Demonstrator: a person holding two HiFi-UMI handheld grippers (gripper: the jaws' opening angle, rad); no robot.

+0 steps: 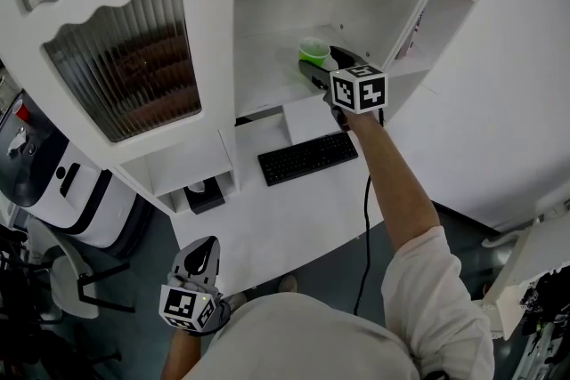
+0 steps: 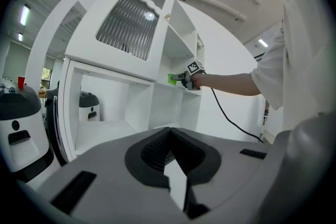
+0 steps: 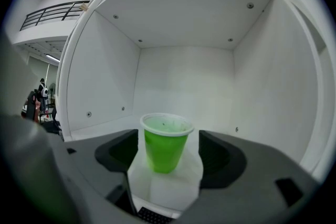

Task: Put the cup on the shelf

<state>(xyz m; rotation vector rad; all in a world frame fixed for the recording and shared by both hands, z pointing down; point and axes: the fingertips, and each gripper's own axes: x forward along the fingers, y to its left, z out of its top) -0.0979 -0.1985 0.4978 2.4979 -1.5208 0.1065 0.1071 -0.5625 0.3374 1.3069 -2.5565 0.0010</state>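
A green plastic cup [image 1: 313,52] stands upright on the white shelf [image 1: 267,58] inside the open cabinet compartment. My right gripper [image 1: 317,68] reaches into that compartment. In the right gripper view the cup [image 3: 165,144] stands between the open jaws of the right gripper [image 3: 167,140], with a gap on each side and the pads clear of it. The shelf floor [image 3: 105,131] shows around it. My left gripper [image 1: 203,252] hangs low by the desk's front edge with nothing in it. In the left gripper view the left gripper [image 2: 169,134] has its jaw tips together. That view shows the cup [image 2: 172,78] far off.
A black keyboard [image 1: 307,157] lies on the white desk [image 1: 294,209] under the shelf. A cabinet door with ribbed glass [image 1: 125,76] stands to the left, with a small black box [image 1: 205,194] in a cubby below. A cable [image 1: 365,227] trails from my right arm. A white machine [image 1: 53,182] stands at far left.
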